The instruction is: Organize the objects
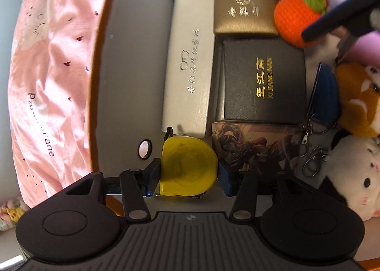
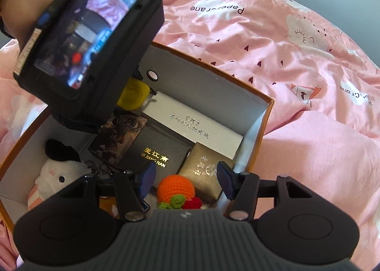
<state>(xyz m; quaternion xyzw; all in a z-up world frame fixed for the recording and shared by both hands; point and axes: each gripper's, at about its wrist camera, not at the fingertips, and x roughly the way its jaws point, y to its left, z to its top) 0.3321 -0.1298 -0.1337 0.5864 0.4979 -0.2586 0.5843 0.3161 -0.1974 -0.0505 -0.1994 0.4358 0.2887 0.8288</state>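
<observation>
The box (image 2: 258, 133) is sitting open-topped on the pink bedding (image 2: 296, 62), so access from above is staying free, while its upright walls are blocking entry from the sides. The floor is filling up: the white glasses case (image 1: 190, 66) is lying along one wall, with the gold box (image 1: 244, 8) and the black box (image 1: 263, 81) packed just beside it and the picture card box (image 1: 256, 147) touching the black box's end. The crocheted orange (image 2: 175, 187), plush toys (image 1: 356, 176) and keyrings (image 1: 311, 152) are crowding the opposite side. A bare strip of grey wall (image 1: 133, 69) is lying beside the case. The left gripper (image 1: 188, 168), clamping the yellow tape measure (image 1: 187, 164), is occupying that corner.
</observation>
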